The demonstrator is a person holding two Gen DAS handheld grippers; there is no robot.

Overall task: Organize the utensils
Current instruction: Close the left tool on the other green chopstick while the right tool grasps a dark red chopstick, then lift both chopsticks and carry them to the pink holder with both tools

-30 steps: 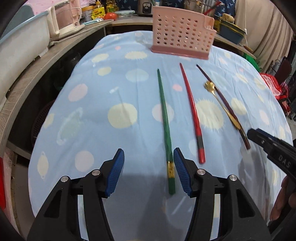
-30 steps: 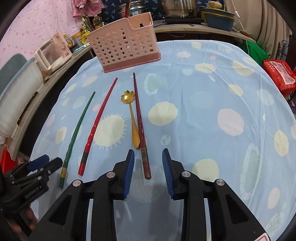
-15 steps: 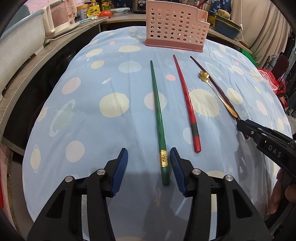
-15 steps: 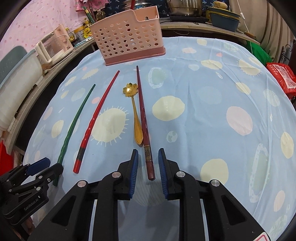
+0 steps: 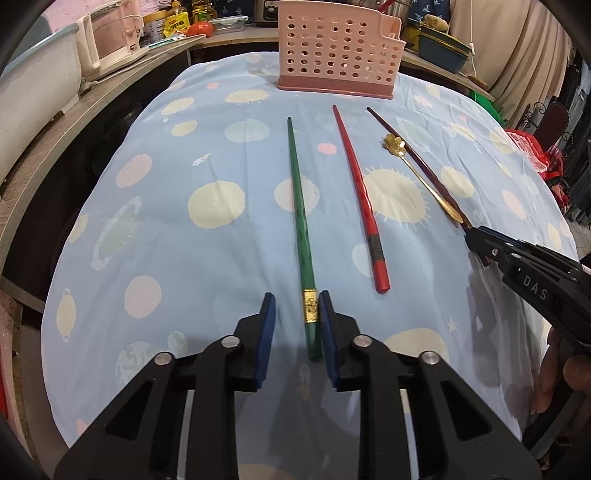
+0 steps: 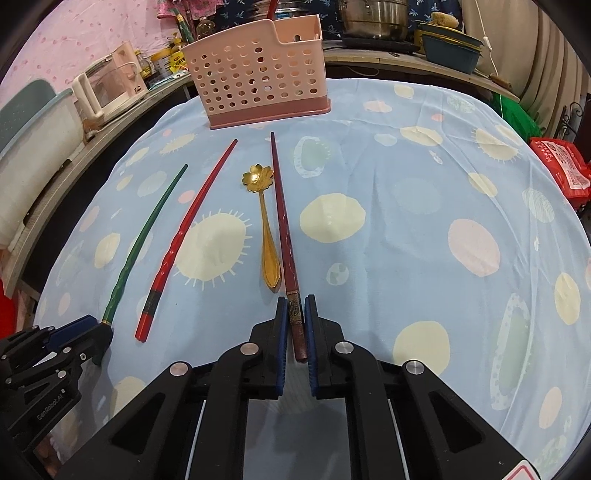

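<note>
pink perforated caddy [image 6: 258, 74] upright, contents hidden behind its wall

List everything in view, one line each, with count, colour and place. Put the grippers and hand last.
green chopstick: 1, green with a gold band, leftmost on the cloth
red chopstick: 1, red, right of the green one
spoon: 1, gold with a flower bowl, beside the dark red chopstick
dark red chopstick: 1, dark red, rightmost
basket: 1, pink with holes, far end of the table
tablecloth: 1, light blue with spots, over the table
pot: 1, steel, counter behind
left gripper: 1, black with blue pads, jaws just closing around the green chopstick's thick end
right gripper: 1, same, jaws just closing on the dark red chopstick's thick end
hand: 1, on the right gripper
</note>
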